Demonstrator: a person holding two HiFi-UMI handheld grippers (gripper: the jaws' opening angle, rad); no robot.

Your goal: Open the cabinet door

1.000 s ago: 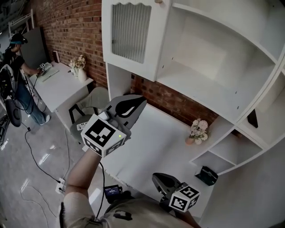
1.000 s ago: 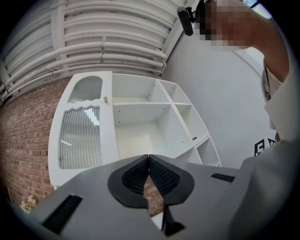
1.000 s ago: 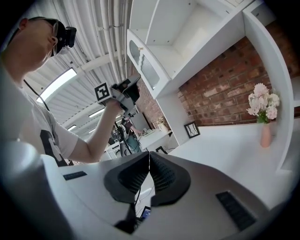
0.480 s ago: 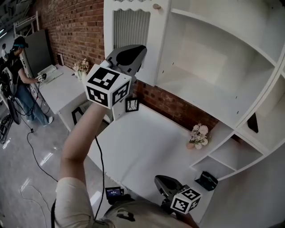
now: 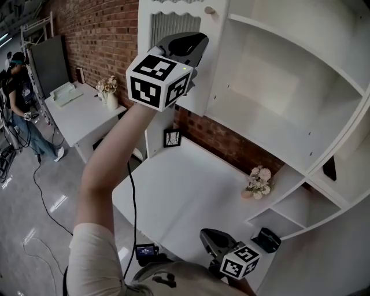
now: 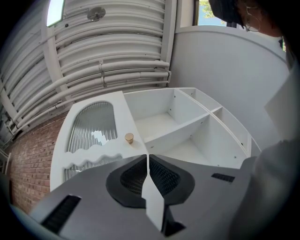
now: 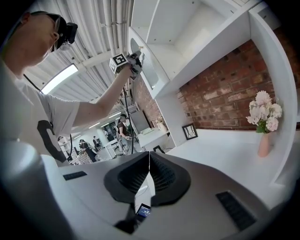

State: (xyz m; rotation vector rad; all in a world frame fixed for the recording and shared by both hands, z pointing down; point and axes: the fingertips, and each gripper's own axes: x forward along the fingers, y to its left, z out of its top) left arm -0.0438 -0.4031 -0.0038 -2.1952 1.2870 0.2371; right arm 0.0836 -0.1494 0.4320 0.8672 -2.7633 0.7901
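The white cabinet door (image 5: 203, 87) has a ribbed glass panel (image 5: 163, 26) and a small round knob (image 5: 210, 10) near its right edge; it stands closed. My left gripper (image 5: 199, 44) is raised in front of the door, just below and left of the knob, shut with nothing between its jaws. In the left gripper view the knob (image 6: 129, 138) lies just above and left of the shut jaws (image 6: 147, 157), apart from them. My right gripper (image 5: 209, 237) stays low by the desk's front edge, shut and empty (image 7: 149, 154).
Open white shelves (image 5: 272, 75) adjoin the door on its right. On the white desk (image 5: 185, 191) stand a small picture frame (image 5: 171, 137) and a flower vase (image 5: 257, 176). A black device (image 5: 267, 237) lies on a low shelf. A person (image 5: 17, 98) stands far left.
My left gripper has risen from above the desk to the cabinet door, close under the knob. The right gripper has stayed where it was.
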